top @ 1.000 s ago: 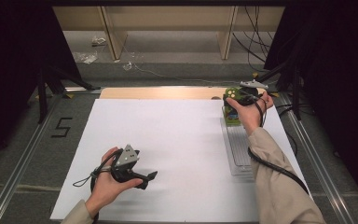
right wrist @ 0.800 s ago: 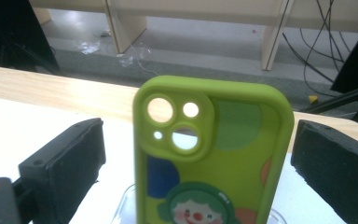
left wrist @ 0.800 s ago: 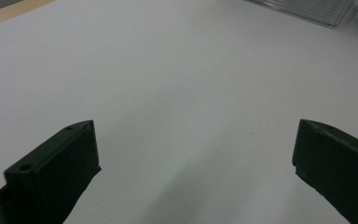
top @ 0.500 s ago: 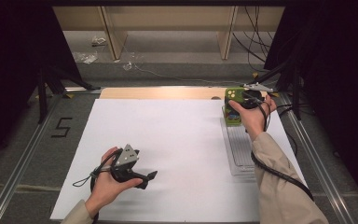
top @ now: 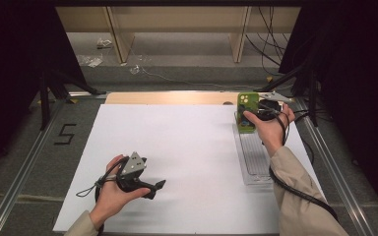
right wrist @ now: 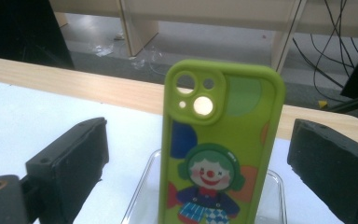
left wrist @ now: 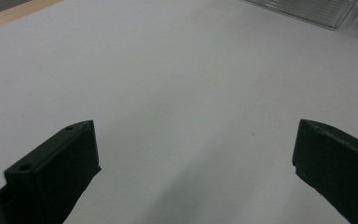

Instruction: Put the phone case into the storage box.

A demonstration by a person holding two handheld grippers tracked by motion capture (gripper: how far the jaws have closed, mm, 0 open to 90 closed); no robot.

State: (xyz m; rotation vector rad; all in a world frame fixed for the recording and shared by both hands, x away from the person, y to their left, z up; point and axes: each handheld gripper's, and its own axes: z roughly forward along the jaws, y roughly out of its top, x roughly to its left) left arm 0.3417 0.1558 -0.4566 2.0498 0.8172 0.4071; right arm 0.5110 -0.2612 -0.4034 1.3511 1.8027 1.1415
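**Green phone case upright between spread right jaws**

Item: green phone case [right wrist: 221, 149], printed with a clown figure and coloured shapes, camera cut-outs at its top. It stands upright in the gap between the right gripper's [right wrist: 200, 154] two black jaws, nearer the left jaw than the right. Both jaws stand apart from its edges, released, with clear space showing on each side. In the high view the case [top: 246, 112] sits just ahead of the right gripper [top: 262, 111], at the far end of the clear ribbed tray [top: 256, 160].

Tray: transparent, its rounded rim [right wrist: 142, 191] visible below and behind the case, lying on the white surface [top: 187, 147].

Left gripper [left wrist: 193, 149]: jaws spread wide, released, nothing between them but bare white surface [left wrist: 182, 84]. A corner of the clear tray [left wrist: 307, 8] lies well beyond the jaws, toward the upper right. In the high view the left gripper [top: 150, 187] is held low over the near part of the surface, well apart from the case.
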